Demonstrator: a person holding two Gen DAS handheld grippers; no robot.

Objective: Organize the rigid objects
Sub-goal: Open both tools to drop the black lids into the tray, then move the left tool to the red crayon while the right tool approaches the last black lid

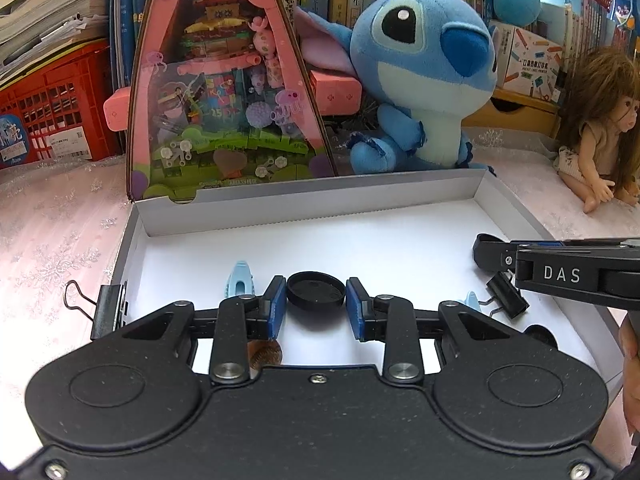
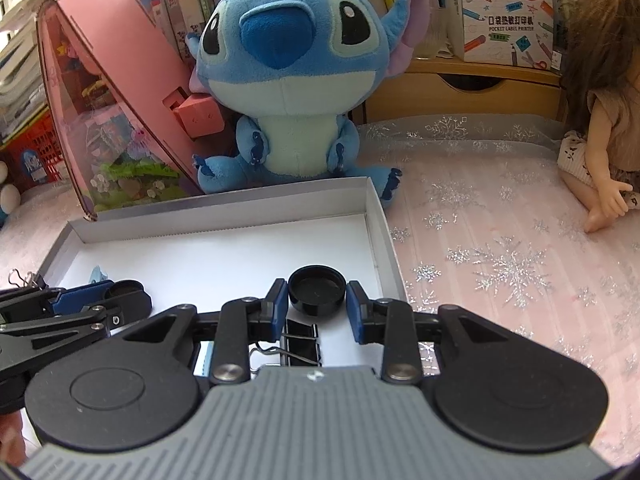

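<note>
A shallow white box lies on the pink cloth. My left gripper holds a black round cap between its blue pads over the box floor. My right gripper holds a second black cap near the box's right wall. The right gripper also shows in the left wrist view, at the right. In the box lie two light blue clips, a black binder clip and a brown round piece. Another binder clip grips the box's left wall.
A blue plush toy and a pink triangular toy box stand just behind the white box. A doll sits at the far right. A red crate, books and a wooden shelf line the back.
</note>
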